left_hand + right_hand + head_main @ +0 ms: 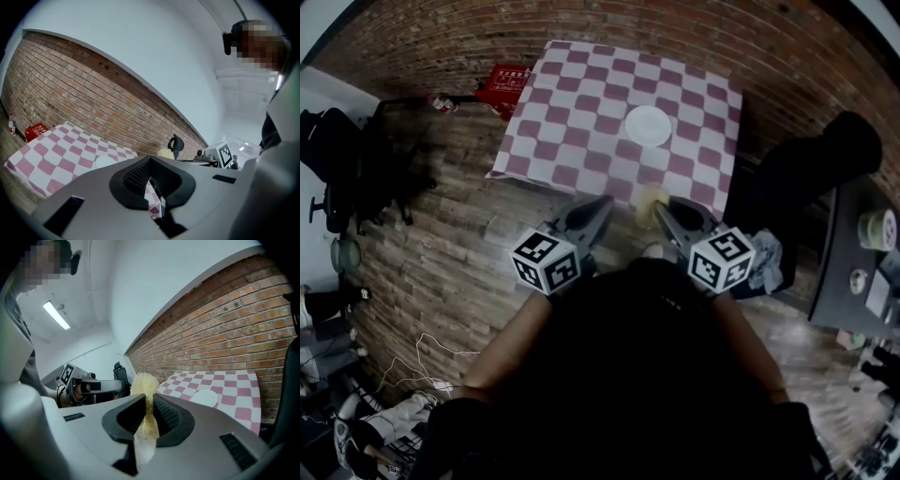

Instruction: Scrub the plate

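Approach step: scrubber in grip, plate not yet reached.
The checkered table point(581, 112) stood far ahead, with the white plate point(649, 125) on its right middle, untouched. The left gripper point(602, 204) was closed on nothing. The right gripper point(664, 206) clamped a yellow scrub pad point(651, 201). Next, probably, the pad must travel forward onto the plate.

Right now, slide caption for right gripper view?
Right gripper clamps yellow scrubber; white plate on checkered tablecloth beyond.
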`<state>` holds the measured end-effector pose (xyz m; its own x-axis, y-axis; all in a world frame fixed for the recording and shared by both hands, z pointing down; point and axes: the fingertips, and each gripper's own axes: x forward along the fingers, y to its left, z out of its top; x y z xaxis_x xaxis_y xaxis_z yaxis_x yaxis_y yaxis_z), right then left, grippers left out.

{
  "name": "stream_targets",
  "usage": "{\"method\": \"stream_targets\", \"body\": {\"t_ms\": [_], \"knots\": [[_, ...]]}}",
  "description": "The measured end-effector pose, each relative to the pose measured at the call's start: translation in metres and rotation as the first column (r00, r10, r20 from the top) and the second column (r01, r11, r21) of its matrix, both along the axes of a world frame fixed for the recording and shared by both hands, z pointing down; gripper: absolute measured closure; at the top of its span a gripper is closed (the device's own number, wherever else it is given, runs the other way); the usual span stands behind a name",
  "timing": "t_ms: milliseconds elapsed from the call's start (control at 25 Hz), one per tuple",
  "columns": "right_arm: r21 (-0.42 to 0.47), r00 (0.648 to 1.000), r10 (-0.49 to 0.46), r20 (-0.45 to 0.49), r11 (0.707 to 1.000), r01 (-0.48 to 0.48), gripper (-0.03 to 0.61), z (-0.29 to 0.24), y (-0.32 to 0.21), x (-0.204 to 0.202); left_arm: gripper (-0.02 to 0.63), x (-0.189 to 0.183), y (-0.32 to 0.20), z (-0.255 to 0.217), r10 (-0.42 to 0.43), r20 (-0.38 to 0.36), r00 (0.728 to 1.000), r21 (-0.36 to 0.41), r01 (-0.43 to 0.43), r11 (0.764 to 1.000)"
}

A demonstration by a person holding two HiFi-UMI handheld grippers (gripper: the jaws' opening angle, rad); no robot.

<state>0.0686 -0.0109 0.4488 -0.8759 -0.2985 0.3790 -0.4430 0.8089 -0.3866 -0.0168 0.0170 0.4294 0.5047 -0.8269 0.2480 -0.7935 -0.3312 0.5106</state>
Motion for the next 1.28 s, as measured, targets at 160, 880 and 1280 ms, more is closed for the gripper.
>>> {"method": "stream_targets", "body": {"t_ms": [160, 880, 1280], "knots": [[0.003, 1.0, -0.001, 0.002, 1.0, 0.001, 0.528, -0.001, -0.035, 0.027, 0.604, 0.026, -0.034, -0.004, 0.001, 0.001, 1.0, 0.008, -0.001, 1.0], [-0.067, 0.995, 0.1, 0.002, 0.993, -0.099, 0.528, 0.024, -0.129, 0.06, 0.604, 0.022, -0.146, 0.016, 0.054, 0.065, 0.996, -0.06, -0.051, 0.997], [-0.116, 0.965, 0.257, -0.049, 0.958, -0.262, 0.528, 0.042, -0.183, 0.039, 0.604, 0.0, -0.22, 0.044, 0.225, 0.078, 0.971, -0.123, -0.215, 0.969]]}}
